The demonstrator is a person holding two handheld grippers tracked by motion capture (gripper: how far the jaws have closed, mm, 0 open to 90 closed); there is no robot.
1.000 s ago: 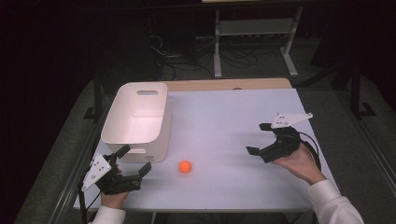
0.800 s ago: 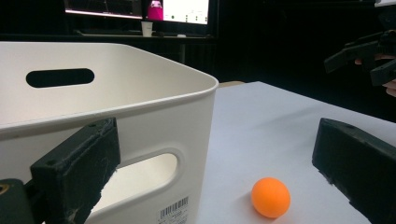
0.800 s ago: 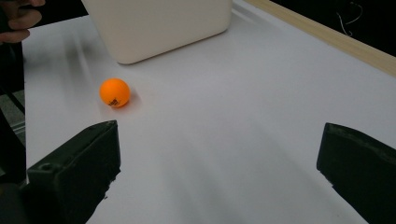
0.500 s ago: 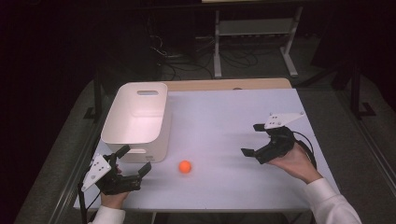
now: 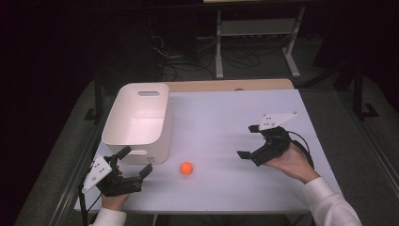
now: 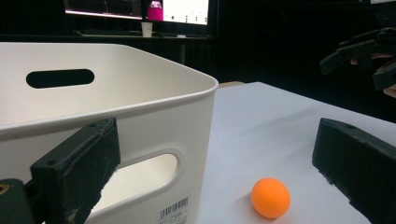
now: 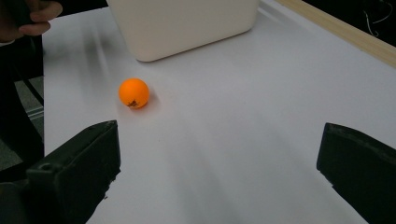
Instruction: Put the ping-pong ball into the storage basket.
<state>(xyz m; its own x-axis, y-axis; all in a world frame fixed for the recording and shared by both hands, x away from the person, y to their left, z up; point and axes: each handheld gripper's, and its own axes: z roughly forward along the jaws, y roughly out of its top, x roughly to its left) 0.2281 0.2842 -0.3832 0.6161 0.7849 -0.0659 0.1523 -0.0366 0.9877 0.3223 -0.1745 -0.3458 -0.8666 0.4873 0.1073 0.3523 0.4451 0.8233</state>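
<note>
1. High view shows the orange ball point(image 5: 187, 168) lying loose on the white worktop point(image 5: 226, 122), just in front of the near right corner of the white bin point(image 5: 139, 121) and apart from it.
2. That bin has nothing in it, so the likely job of getting the ball into it looks unstarted; nothing is lifted or held.
3. The left tongs point(image 5: 137, 164) sit at the near left corner of the worktop, jaws spread wide and grasping nothing, pointed toward the ball with a clear gap between.
4. Left gripper view places the ball point(image 6: 271, 197) low between the two black jaws, closer to the right one, with the bin's handled wall point(image 6: 154, 140) beside it.
5. The right tongs point(image 5: 249, 141) hover over the right half of the worktop, also released and empty, well apart from the ball.
6. Right gripper view has the ball point(image 7: 134, 93) ahead and to the left of the open jaws, the bin point(image 7: 187, 23) beyond it.
7. Everything is left, by my reading: closing in, gripping the ball, carrying it over the rim, letting go.
</note>
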